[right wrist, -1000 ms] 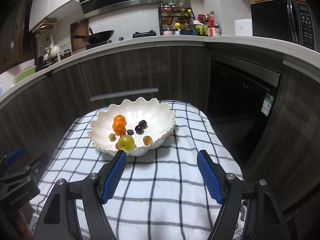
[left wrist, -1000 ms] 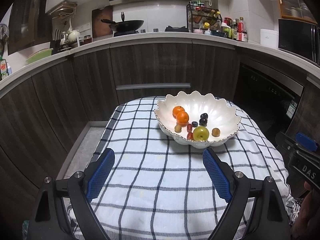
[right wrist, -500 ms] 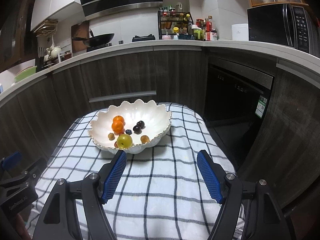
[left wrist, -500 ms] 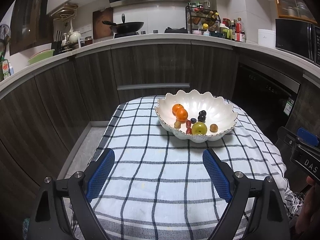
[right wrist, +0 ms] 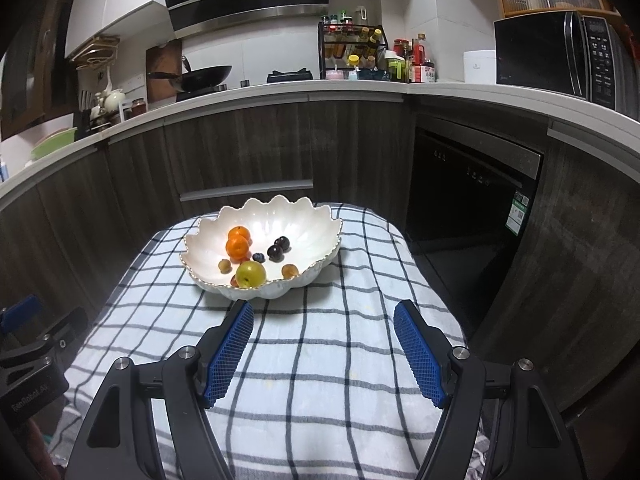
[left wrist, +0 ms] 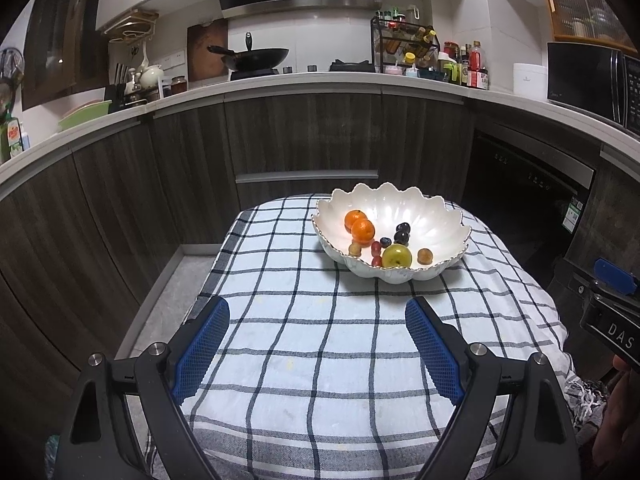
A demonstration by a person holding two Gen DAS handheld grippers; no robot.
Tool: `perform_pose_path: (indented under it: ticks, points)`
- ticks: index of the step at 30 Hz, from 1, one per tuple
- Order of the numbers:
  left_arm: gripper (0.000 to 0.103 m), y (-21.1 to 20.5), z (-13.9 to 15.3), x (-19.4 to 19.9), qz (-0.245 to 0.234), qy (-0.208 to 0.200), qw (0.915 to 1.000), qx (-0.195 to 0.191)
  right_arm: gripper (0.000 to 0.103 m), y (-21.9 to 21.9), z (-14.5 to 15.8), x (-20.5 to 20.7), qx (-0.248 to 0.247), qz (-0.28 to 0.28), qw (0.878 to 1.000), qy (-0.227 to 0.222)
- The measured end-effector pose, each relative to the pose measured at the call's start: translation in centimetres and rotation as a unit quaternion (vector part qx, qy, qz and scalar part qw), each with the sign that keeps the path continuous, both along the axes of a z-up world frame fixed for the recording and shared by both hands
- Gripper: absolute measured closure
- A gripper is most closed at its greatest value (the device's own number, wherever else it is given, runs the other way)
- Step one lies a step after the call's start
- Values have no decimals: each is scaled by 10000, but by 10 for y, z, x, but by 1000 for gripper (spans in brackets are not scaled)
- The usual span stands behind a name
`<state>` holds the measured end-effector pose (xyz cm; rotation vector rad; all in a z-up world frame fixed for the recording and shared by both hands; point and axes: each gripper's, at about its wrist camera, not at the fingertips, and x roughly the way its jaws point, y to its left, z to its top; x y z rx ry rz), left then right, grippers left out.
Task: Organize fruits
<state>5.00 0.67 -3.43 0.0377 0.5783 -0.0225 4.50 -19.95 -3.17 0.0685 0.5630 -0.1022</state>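
Near the far edge of the surface (left wrist: 320,340) sits my white bowl (left wrist: 436,220). All the fruit lies inside it: two oranges (left wrist: 362,230), a green apple (left wrist: 396,257) and dark grapes (left wrist: 401,233). Both my left gripper (left wrist: 316,340) and right gripper (right wrist: 323,342) have their fingers open, holding nothing, above the near edge.

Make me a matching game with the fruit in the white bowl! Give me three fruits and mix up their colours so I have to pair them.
Things:
1. two mandarins
2. apple
3. two plums

Colours:
A. yellow-green
B. dark purple, nearly black
C. orange

All sit in the white bowl on the checked cloth.

Pairs: 1-C, 2-A, 3-B
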Motion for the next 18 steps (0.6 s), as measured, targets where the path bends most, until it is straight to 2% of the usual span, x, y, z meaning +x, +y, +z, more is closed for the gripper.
perform_pose_path:
  ticks: [18]
  points:
    - [13, -2, 1, 1, -49, -15, 10000, -5, 29, -3, 1, -2, 55, -45, 10000, 16]
